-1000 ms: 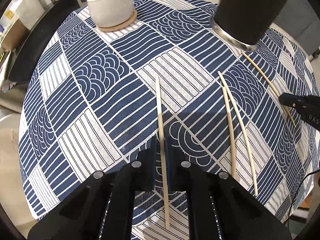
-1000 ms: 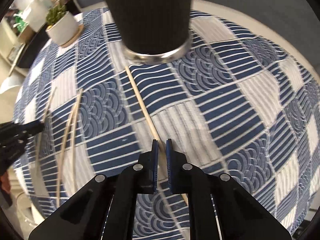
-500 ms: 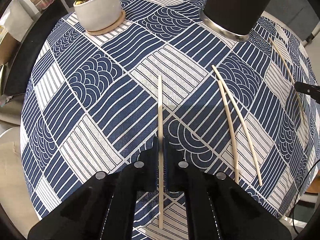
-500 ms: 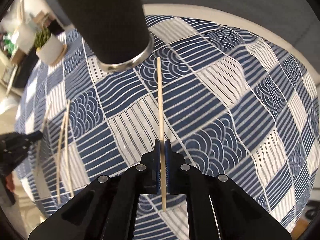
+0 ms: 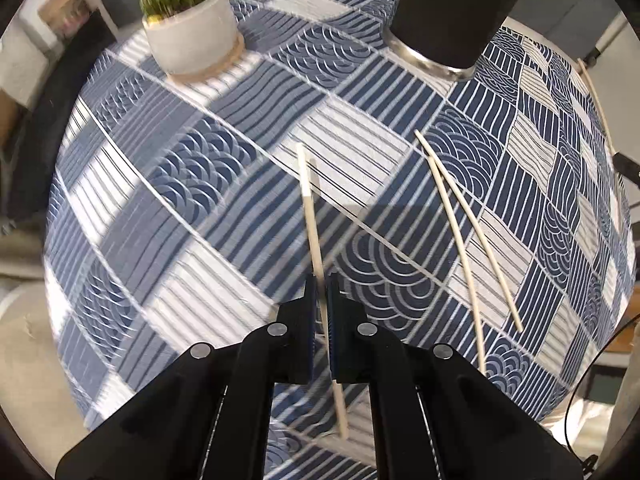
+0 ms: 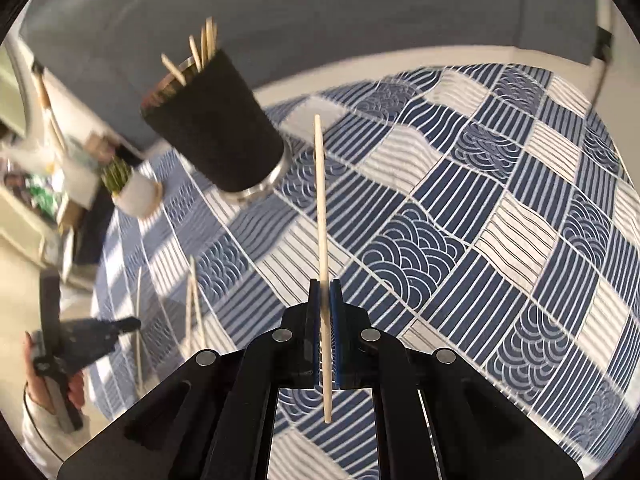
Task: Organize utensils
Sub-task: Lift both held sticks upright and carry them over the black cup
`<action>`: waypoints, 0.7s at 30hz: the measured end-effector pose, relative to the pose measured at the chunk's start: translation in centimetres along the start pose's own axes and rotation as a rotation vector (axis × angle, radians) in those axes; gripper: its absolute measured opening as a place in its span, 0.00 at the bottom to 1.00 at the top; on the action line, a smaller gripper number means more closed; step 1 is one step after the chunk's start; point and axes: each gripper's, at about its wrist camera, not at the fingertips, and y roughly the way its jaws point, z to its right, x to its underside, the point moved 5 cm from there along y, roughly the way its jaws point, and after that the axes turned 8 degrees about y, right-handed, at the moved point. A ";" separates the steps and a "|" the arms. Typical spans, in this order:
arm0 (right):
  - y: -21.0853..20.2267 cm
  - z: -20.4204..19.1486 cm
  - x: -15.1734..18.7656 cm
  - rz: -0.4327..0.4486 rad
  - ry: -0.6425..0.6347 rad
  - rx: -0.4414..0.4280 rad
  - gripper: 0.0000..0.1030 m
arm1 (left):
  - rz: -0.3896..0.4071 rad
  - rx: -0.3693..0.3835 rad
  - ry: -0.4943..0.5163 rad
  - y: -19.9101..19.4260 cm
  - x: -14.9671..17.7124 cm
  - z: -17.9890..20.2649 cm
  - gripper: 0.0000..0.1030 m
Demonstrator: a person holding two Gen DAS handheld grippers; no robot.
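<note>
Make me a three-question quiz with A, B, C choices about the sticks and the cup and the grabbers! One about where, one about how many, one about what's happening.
1. Where is the potted plant?
A. Inside the black cup
B. On the patterned tablecloth, on a coaster
C. In the left gripper

2. How many chopsticks lie loose on the cloth beside the left gripper?
A. Two
B. Five
C. None

3. What is the right gripper doing?
A. Hanging open, holding nothing
B. Gripping the cup
C. Pinching a chopstick

Answers:
1 B: the pot stands on a round coaster on the tablecloth.
2 A: a loose pair lies to its right.
3 C: the held chopstick sits between its fingers, near the black cup.
</note>
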 end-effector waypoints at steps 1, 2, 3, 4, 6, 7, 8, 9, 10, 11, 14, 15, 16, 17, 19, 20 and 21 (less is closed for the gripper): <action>-0.3 -0.3 0.1 0.009 0.001 -0.006 0.04 | 0.011 -0.017 0.014 -0.4 -0.3 -0.5 0.05; -0.8 -0.7 0.1 0.023 -0.005 -0.001 0.04 | 0.021 -0.021 0.019 -0.8 -0.6 -1.0 0.05; -1.0 -0.9 0.1 0.034 -0.009 0.004 0.04 | 0.030 -0.013 0.017 -1.1 -0.9 -1.7 0.05; -1.5 -1.3 0.1 0.050 -0.005 0.008 0.04 | 0.046 -0.001 0.016 -1.4 -1.0 -2.2 0.05; -2.1 -1.7 0.0 0.066 0.008 0.000 0.04 | 0.050 0.010 0.023 -1.6 -0.7 -1.3 0.05; -2.2 -1.7 0.1 0.070 0.011 -0.006 0.04 | 0.050 0.012 0.030 -1.6 -0.7 -1.2 0.05; -2.5 -2.1 0.1 0.074 0.015 -0.019 0.04 | 0.051 0.031 0.034 -1.8 -0.7 -1.1 0.05; -2.8 -2.4 0.1 0.079 0.016 -0.027 0.04 | 0.056 0.068 0.035 -2.1 -0.7 -0.9 0.05; -3.0 -2.6 0.1 0.086 0.015 -0.028 0.04 | 0.069 0.090 0.041 -2.6 -0.7 -0.7 0.05; -3.5 -3.0 0.0 0.101 0.019 -0.029 0.04 | 0.085 0.089 0.045 -3.0 -1.0 -0.3 0.05; -4.3 -4.0 -0.3 0.120 0.011 -0.043 0.04 | 0.126 0.076 0.046 -4.6 -1.9 -0.4 0.05; -4.7 -4.3 -0.5 0.134 0.002 -0.032 0.04 | 0.140 0.054 0.056 -5.2 -2.4 -0.5 0.05; -5.1 -4.6 -0.7 0.151 -0.005 -0.027 0.04 | 0.154 0.049 0.060 -5.7 -2.8 -0.6 0.05; -5.7 -4.9 -1.0 0.181 -0.008 -0.015 0.04 | 0.171 0.056 0.059 -6.3 -3.1 -0.7 0.05; -6.5 -5.4 -1.7 0.221 -0.021 0.011 0.04 | 0.219 0.053 0.052 -8.0 -4.3 -1.0 0.05; -7.0 -5.9 -2.3 0.234 -0.030 0.011 0.04 | 0.253 0.043 0.046 -9.1 -5.0 -1.3 0.05; -7.5 -6.3 -2.8 0.247 -0.040 0.014 0.04 | 0.273 0.046 0.040 -9.9 -5.5 -1.5 0.05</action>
